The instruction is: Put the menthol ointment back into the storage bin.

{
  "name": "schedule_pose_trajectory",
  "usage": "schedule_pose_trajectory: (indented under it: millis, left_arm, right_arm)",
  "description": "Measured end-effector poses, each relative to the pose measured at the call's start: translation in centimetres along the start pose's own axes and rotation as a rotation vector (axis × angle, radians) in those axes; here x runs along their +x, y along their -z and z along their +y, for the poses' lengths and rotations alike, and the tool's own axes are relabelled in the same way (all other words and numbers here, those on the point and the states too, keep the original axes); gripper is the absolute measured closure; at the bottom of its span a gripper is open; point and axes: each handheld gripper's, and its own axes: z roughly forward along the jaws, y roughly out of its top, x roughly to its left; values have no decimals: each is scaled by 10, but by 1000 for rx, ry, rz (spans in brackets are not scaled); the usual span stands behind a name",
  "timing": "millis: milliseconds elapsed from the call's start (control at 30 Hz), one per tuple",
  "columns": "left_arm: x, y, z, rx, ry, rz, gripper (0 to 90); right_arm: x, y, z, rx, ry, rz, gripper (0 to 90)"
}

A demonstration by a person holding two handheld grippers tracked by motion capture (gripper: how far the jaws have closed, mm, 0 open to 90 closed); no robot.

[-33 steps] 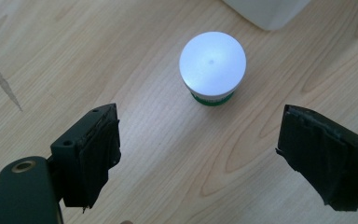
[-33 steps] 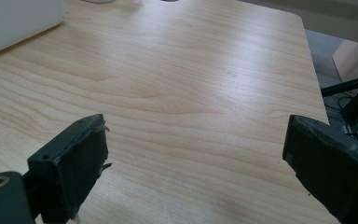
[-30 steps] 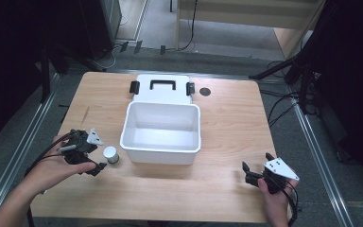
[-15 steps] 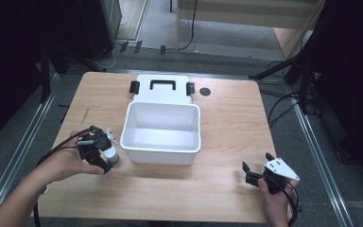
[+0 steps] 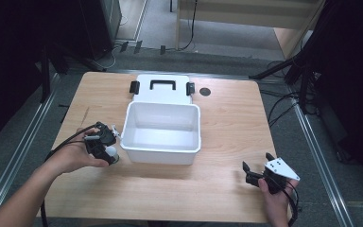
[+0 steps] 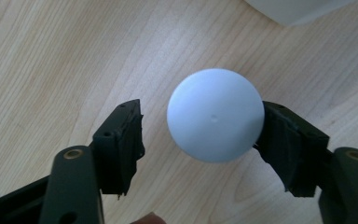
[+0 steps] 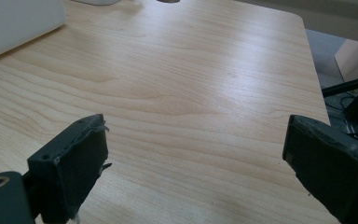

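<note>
Down at the table's near left, just beside the white rectangular plastic bin [image 5: 163, 132]: small pale-blue smooth ball [image 6: 215, 121], resting on the light wooden tabletop [image 5: 227, 118]. Left gripper [image 6: 200, 140] lowered over it, jaws apart, one pad touching the ball's side, the other clear. Right gripper [image 7: 196, 172] near right, jaws wide, empty. Probably light, hard, slick and prone to rolling; best pinched squarely across its widest middle, gently.
</note>
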Motion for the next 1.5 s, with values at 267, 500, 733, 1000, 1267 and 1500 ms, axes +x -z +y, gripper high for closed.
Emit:
schedule_pose_trajectory:
  millis: [267, 500, 733, 1000, 1267, 1500]
  left_arm:
    - [1, -4, 2, -4, -17, -41, 502]
    - [8, 5, 0, -8, -6, -46, 509]
    - [15, 26, -1, -13, -10, -48, 510]
    - [25, 53, 0, -5, -11, -43, 511]
    - [33, 83, 9, -16, -7, -19, 511]
    - [39, 105, 19, -19, -16, -5, 511]
  right_arm:
    - [0, 0, 0, 0, -1, -1, 68]
    - [0, 0, 0, 1, -2, -1, 68]
    - [0, 0, 0, 0, 3, -2, 68]
    - [0, 0, 0, 1, 6, -3, 68]
    - [0, 0, 0, 2, 6, -3, 68]
    - [0, 0, 0, 4, 6, -2, 68]
